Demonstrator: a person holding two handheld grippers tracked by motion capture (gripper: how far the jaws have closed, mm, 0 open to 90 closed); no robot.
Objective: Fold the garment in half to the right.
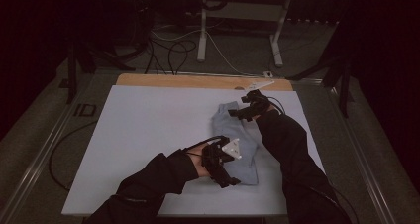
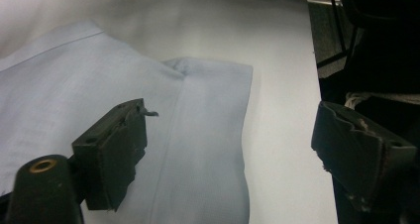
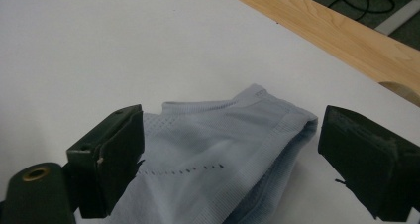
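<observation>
Tabletop [image 1: 148, 135] w/ white sheet: light blue garment [image 1: 237, 135] lies folded right of centre, looks mostly done, maybe one more fold or a tidy-up left. My left gripper [image 1: 229, 179] sits at its near end, jaws apart, nothing clamped. Right gripper [image 1: 242, 112] at far end, jaws apart too, cloth between but not pinched. Room's dark; can't tell what kind of garment.

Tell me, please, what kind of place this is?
Probably a dim lab or recording workroom: a white work board on a metal-framed table, loose cables on the grey floor, and a desk frame behind.
</observation>
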